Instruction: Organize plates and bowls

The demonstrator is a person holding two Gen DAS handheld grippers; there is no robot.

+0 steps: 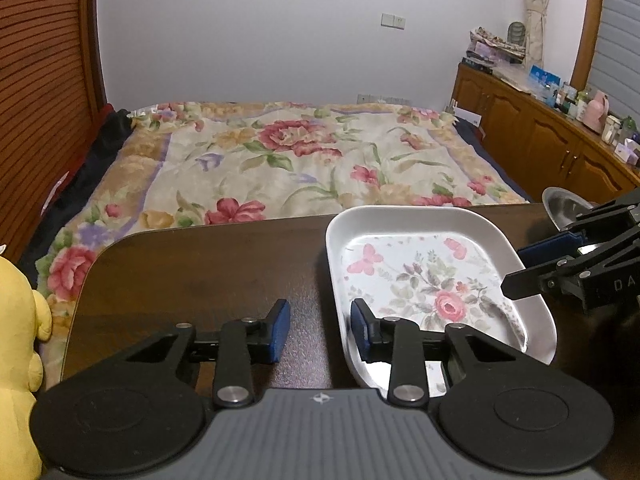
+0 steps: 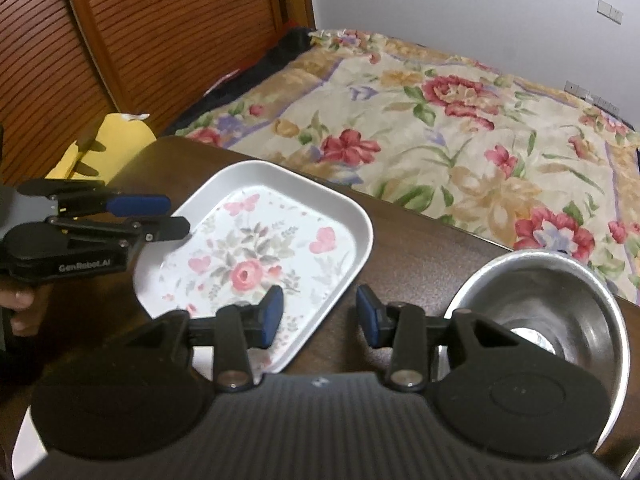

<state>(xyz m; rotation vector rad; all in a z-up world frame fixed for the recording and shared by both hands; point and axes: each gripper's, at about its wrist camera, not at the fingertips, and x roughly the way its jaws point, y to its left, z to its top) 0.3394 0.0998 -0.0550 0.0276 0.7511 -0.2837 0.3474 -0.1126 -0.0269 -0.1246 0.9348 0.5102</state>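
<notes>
Basically nothing sorted yet, judging by layout: the floral plate and the steel bowl sit apart on the dark wooden table, not stacked, neither lifted. Both pickups and the placing still look ahead.

Left gripper: jaws spread, straddling the plate's left rim, one pad over bare table, the other over the plate's inside; pads not pressing on the rim as far as I can see. Right gripper: jaws spread too, nothing pinched, straddling the plate's rim at its corner nearest the bowl, pad contact not clear.

Plate: rounded-rectangle, white raised rim, flat base printed with a pink rose, leaves and butterflies; lies flat, at 1 o'clock from the left gripper in the left wrist view. Glossy, looks slippery to grip by the rim.

Bowl: shiny metal, round, empty, upright, at 3 o'clock of the plate in the right wrist view, close to it but not touching, near the table edge. A flowered bedspread lies beyond the table at 12 o'clock.
</notes>
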